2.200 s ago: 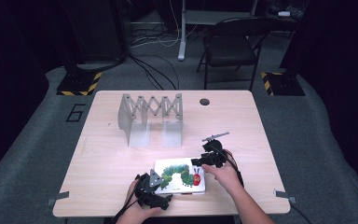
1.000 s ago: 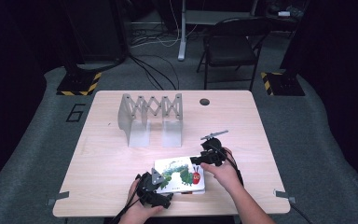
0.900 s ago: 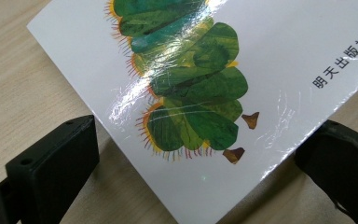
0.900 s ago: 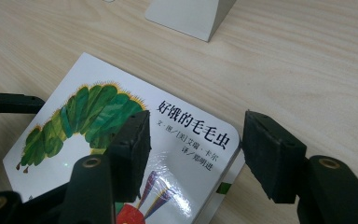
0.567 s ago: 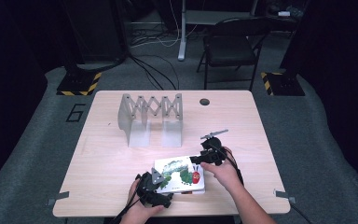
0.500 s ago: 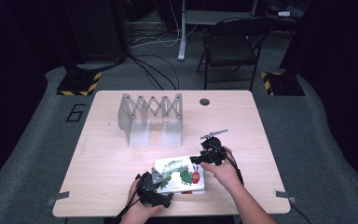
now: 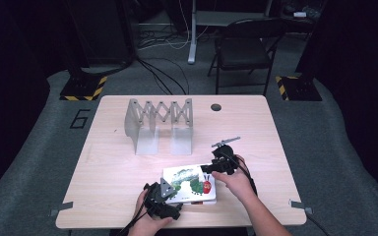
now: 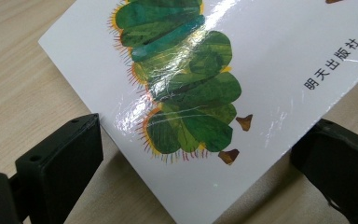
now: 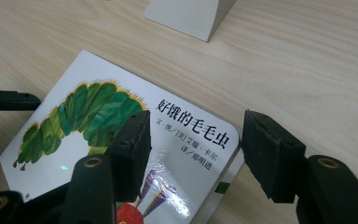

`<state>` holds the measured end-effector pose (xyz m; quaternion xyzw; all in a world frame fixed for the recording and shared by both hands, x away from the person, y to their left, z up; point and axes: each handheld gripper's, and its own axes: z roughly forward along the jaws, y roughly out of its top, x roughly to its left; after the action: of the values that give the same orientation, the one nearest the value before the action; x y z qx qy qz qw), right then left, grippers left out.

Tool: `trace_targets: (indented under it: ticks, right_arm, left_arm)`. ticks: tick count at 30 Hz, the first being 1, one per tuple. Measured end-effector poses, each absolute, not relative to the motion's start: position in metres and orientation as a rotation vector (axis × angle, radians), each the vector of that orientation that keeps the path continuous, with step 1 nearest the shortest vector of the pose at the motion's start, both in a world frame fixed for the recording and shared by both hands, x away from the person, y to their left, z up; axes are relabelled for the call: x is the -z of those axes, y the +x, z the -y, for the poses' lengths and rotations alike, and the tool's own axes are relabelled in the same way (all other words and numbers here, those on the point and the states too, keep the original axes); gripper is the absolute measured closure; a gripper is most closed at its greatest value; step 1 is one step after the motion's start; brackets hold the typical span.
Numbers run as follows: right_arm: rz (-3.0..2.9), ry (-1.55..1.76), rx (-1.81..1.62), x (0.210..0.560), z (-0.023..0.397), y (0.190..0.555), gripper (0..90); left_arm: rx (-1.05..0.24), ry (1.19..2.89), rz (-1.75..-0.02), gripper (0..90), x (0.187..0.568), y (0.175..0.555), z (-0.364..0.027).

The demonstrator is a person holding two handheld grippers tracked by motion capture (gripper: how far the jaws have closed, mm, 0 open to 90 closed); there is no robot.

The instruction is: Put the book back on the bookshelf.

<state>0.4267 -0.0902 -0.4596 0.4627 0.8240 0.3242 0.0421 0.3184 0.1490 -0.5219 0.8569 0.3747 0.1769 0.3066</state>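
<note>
Both jaws of the left gripper [image 7: 165, 196] stand wide apart, one on each side of a corner of the caterpillar picture book [image 8: 223, 70], and in the left gripper view they sit beside its edges without pressing on it, so this gripper is let go. On the right gripper [image 9: 193, 144], one black jaw lies over the book's cover next to the caterpillar drawing, and the other jaw sits past the book's rounded corner, above the wooden table [image 9: 307, 56]. A gap shows between that outer jaw and the book, so I cannot tell if this gripper is squeezing the book or just resting there. The book lies flat on the table with its cover up, showing a green caterpillar with a red head. In the high view the book [image 7: 189, 184] sits near the person's edge of the table, between the two grippers, with the left hand [image 7: 147, 221] at its near left corner and the right hand [image 7: 234, 179] at its right side. A grey folding rack [image 7: 160, 125] stands beyond the book, well apart from it.
</note>
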Motion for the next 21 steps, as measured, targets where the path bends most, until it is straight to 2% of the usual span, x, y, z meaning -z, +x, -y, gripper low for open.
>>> trace_targets:
  ticks: [21]
  right_arm:
    - [-2.515,1.427,-0.992,0.4601,0.0903,0.4262,42.8]
  left_arm:
    - [-0.540,2.277,-0.911,7.9,0.5207,0.3122,-0.1473]
